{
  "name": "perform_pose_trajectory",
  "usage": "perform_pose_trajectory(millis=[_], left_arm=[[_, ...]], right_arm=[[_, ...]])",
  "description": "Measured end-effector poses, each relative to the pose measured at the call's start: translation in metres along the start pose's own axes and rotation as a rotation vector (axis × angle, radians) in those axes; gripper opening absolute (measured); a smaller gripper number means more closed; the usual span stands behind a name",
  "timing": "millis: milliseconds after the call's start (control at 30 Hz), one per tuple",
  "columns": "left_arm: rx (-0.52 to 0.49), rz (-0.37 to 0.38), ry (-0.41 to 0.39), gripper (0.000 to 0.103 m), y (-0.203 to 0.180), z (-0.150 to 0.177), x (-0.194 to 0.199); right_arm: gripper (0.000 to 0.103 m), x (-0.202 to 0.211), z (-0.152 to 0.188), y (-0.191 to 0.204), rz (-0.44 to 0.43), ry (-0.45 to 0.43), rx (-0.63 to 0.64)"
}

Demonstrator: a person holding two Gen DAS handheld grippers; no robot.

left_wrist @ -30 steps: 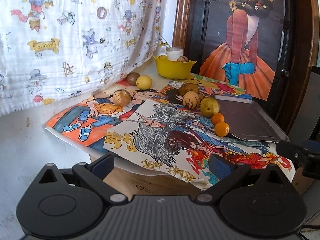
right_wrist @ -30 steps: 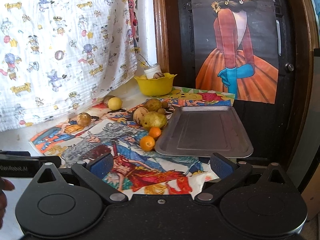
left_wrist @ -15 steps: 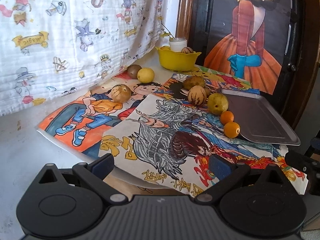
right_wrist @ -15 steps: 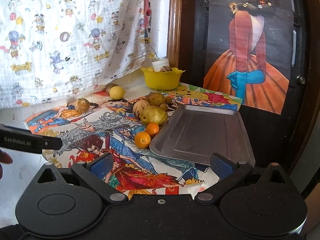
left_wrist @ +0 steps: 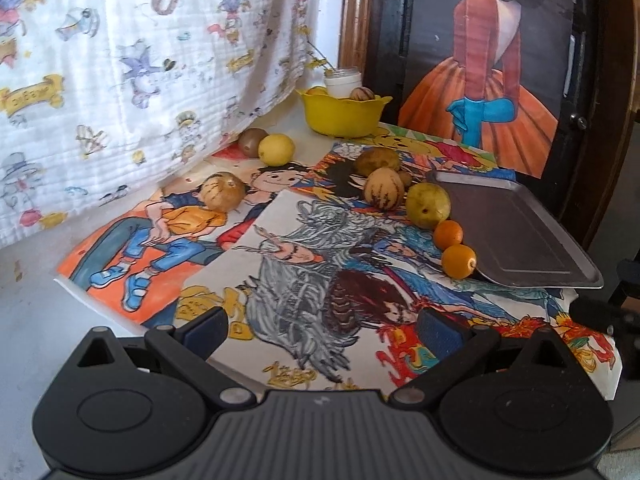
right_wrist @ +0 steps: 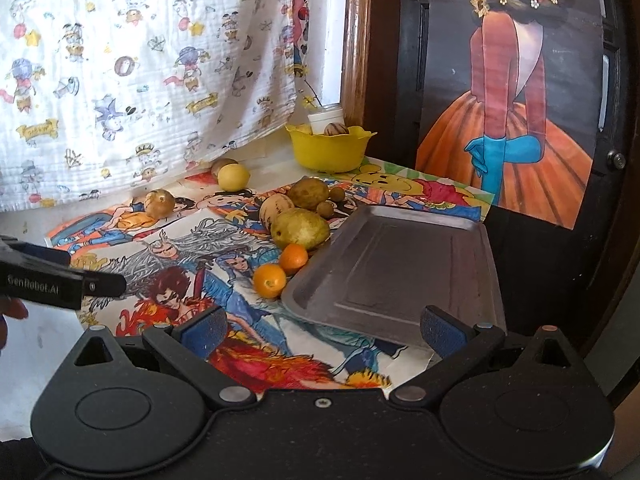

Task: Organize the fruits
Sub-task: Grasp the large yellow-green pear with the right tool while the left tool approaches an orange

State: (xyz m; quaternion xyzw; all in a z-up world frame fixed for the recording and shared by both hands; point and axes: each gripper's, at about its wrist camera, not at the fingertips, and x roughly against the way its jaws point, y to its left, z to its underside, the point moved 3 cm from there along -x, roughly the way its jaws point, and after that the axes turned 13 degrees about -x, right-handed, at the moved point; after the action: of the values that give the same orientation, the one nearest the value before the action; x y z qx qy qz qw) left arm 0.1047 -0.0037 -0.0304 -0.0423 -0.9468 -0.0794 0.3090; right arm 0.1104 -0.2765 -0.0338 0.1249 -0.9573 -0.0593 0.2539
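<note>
Fruits lie on colourful posters: two small oranges (left_wrist: 458,260) (right_wrist: 270,279), a green pear (left_wrist: 427,205) (right_wrist: 301,229), a striped melon (left_wrist: 383,189), a brown fruit (left_wrist: 222,191) (right_wrist: 159,203), a lemon (left_wrist: 276,149) (right_wrist: 233,176). An empty metal tray (left_wrist: 516,232) (right_wrist: 404,264) sits right of them. A yellow bowl (left_wrist: 340,114) (right_wrist: 328,150) at the back holds fruit. My left gripper (left_wrist: 324,330) is open and empty, short of the fruit. My right gripper (right_wrist: 320,330) is open and empty before the tray's near edge.
A patterned white cloth (left_wrist: 120,60) hangs at the back left. A dark door with a painted girl (right_wrist: 512,100) stands behind the tray. The left gripper's body (right_wrist: 48,284) shows at the right wrist view's left edge. The table's front edge lies under both grippers.
Both grippers have moved forward toward the table; fruits and tray look larger. Jaws stay open. No object has moved.
</note>
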Motion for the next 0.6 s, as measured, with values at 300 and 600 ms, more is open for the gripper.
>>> perform_pose_trajectory(millis=[300,600], left_arm=[[-0.039,0.039,-0.018,0.103,-0.020,-0.015,-0.010],[-0.063,0.106,-0.066,0.102,-0.052,-0.041,-0.029]], right_arm=[[0.102,-0.014,-0.028,-0.032,-0.063,0.046,-0.041],[0.102,-0.058,-0.073,-0.051,-0.201,0.112,-0.036]])
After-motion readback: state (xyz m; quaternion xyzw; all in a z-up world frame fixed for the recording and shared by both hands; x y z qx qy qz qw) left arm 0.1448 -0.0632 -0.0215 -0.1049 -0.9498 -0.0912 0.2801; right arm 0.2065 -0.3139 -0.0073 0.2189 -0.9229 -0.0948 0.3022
